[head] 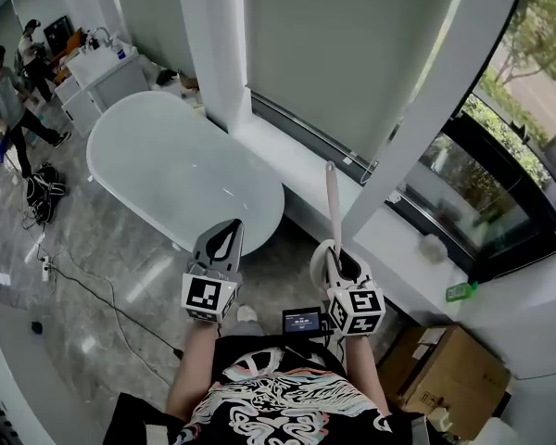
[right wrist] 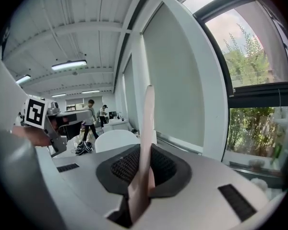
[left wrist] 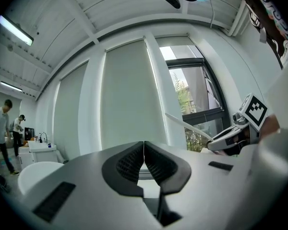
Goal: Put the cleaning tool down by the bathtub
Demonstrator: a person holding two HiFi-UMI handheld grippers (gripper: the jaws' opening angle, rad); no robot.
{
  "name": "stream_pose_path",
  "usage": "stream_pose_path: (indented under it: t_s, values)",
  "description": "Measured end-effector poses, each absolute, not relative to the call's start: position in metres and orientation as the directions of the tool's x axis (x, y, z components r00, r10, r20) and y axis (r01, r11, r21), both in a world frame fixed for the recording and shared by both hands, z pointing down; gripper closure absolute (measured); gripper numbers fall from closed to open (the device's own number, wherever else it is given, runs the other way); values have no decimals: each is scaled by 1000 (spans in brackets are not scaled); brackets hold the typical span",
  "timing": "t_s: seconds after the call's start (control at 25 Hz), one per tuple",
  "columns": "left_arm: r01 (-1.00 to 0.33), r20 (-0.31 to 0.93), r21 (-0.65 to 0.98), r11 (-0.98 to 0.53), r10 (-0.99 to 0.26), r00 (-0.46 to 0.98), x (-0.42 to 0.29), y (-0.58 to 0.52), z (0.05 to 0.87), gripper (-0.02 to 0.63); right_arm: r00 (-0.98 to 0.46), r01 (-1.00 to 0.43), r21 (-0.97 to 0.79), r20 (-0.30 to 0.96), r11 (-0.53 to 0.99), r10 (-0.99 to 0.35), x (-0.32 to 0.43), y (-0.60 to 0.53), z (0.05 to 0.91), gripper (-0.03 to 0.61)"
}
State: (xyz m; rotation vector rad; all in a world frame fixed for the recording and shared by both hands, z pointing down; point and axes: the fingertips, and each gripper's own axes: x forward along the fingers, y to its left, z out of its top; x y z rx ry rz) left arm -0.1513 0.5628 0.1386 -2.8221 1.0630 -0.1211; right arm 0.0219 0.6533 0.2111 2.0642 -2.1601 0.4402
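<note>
The task looks barely begun: the right gripper [head: 336, 260] is clamped on the slim pale cleaning tool [head: 333, 202], held upright just right of the white bathtub [head: 167, 170], while the left gripper [head: 225, 237], jaws together and empty, hovers at the bathtub's near end, so setting the tool down remains.
</note>
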Motion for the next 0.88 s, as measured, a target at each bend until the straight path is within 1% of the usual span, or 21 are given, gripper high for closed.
stream_pose_path:
  t_s: [0.44,0.88]
  values:
    - [-652,64,-146,-744,-665,744,-132,552,154,597,-61,-989,-147,290,19,-955,44,649,220,506]
    - [-633,76,-126,-764,-643,762,-84,467,168,595,-41,-991,-131,302,2,-952,83,572,228,506]
